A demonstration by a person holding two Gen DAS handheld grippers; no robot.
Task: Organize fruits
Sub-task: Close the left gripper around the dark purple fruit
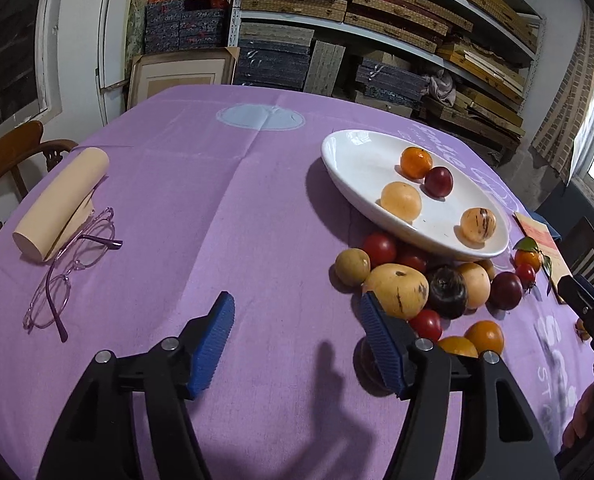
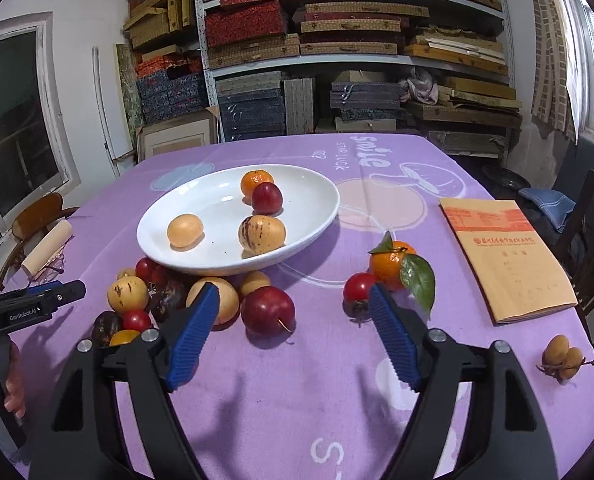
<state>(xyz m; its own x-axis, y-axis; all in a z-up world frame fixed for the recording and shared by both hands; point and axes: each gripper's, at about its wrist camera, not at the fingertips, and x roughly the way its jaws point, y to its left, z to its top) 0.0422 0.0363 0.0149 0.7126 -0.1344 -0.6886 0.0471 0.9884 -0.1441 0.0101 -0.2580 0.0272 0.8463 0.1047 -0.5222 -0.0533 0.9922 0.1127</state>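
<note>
A white oval plate (image 1: 349, 160) (image 2: 165, 220) on the purple tablecloth holds an orange, a dark red plum and two pale yellow fruits. In front of it lies a pile of several fruits (image 1: 425, 284) (image 2: 169, 300): yellow melons, red tomatoes, dark plums. My left gripper (image 1: 297, 320) is open over bare cloth, left of the pile, nothing between its fingers. My right gripper (image 2: 293, 308) is open, with a red plum (image 2: 268, 310) lying on the cloth just beyond its gap. A small tomato (image 2: 359, 288) and a leafy tangerine (image 2: 393, 266) sit by its right fingertip.
A rolled paper tube (image 1: 63, 204) and purple glasses (image 1: 73, 268) lie at the left. A tan booklet (image 2: 505, 260) lies at the right, with small brown fruits (image 2: 563, 356) near the table edge. Chairs stand at both sides; shelves of boxes fill the back.
</note>
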